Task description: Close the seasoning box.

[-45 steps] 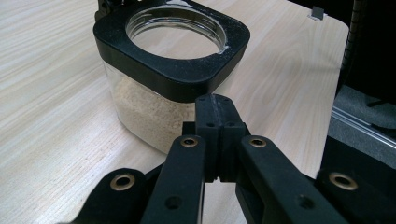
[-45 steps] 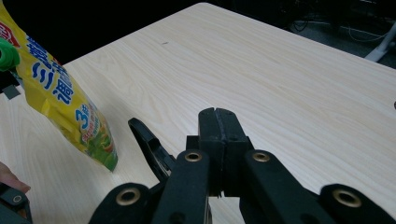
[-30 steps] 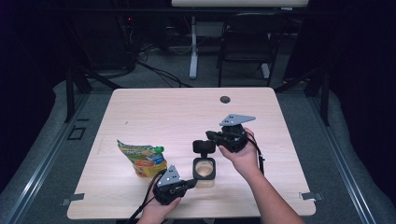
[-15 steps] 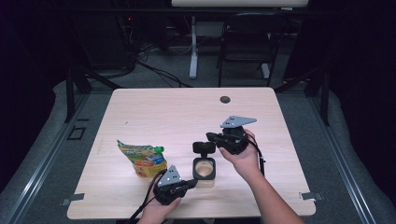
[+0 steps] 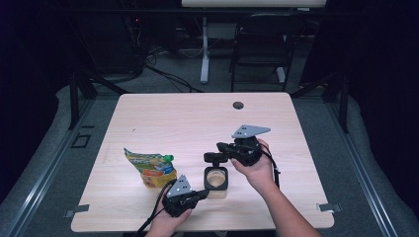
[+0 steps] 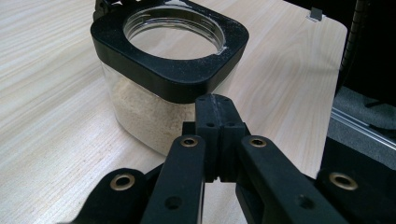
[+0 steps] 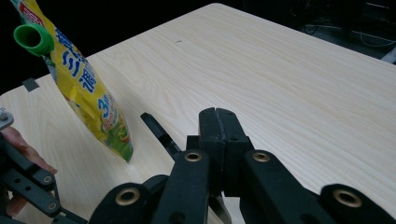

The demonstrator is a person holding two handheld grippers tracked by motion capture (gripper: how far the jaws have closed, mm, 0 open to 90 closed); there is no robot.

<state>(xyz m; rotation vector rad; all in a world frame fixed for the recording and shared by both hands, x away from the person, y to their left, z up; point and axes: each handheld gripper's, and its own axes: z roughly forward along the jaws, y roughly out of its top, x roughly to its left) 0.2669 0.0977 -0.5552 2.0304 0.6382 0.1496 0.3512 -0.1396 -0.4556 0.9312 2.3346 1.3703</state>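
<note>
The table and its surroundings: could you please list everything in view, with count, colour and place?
Table: one, light wood, centre of the high view.
Jar: one, clear with a black square collar, open top, pale powder inside, near the front edge between the two grippers.
Pouch: one, yellow and green with a green spout cap, left of the jar.
Grommet: one, dark, round, near the table's far edge.
Chair: one, dark, on the floor beyond the table.
Left gripper: one, black, jaws shut, tips close to the jar's side at the front edge.
Right gripper: one, black, jaws shut, above the table just right of the jar.
Hands: two, each holding a gripper.
</note>
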